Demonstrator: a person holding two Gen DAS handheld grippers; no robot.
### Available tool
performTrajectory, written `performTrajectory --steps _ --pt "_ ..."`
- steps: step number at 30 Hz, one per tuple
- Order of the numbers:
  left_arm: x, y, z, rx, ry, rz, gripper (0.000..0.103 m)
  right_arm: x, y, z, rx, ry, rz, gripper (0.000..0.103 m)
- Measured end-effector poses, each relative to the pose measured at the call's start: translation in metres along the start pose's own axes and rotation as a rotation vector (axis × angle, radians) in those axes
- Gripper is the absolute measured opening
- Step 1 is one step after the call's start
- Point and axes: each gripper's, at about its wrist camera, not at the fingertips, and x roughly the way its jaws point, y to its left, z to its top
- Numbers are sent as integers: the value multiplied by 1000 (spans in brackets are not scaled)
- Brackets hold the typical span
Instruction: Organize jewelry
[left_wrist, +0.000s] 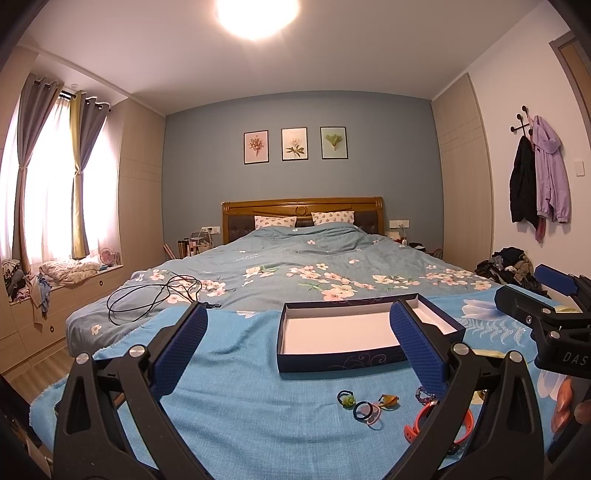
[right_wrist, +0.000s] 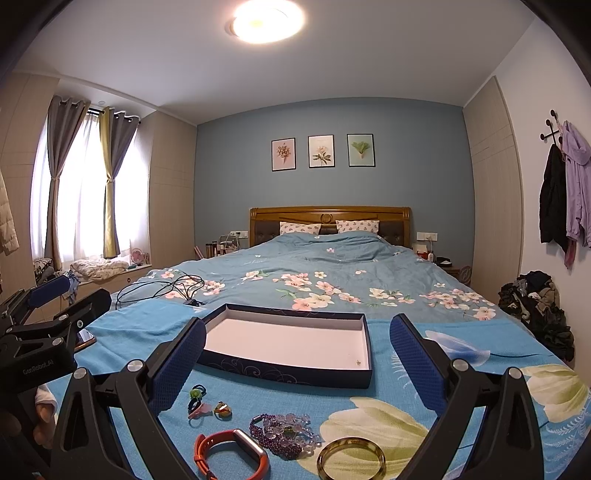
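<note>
In the left wrist view the left tool's right arm covers much of the orange wristband (left_wrist: 436, 421) and most of the purple bead bracelet (left_wrist: 424, 394), and the amber bangle is all but hidden there. The right wrist view shows them better: wristband (right_wrist: 232, 456), bead bracelets (right_wrist: 284, 434) heaped in a tangle (how many strands, I cannot tell), and amber bangle (right_wrist: 351, 458), its lower rim cut off by the frame edge. A tiny speck lies in the box's near right corner, too small to make out.

The left tool (left_wrist: 297, 343) is spread wide and holds nothing; the right tool (right_wrist: 297, 356) likewise gapes wide, empty. Both hover above the blue towel (left_wrist: 236, 398) on the bed (left_wrist: 295, 258).

The open dark-blue box (right_wrist: 291, 371), white inside, sits just beyond each tool's fingertips. The small rings (right_wrist: 201, 404) lie near the right tool's left finger; wristband, beads and bangle lie between its two arms, close to the camera.
</note>
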Motion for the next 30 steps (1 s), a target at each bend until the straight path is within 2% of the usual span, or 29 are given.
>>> performTrajectory --steps 30 --pt "0 -6 2 4 1 -6 97 2 -1 -2 16 14 10 96"
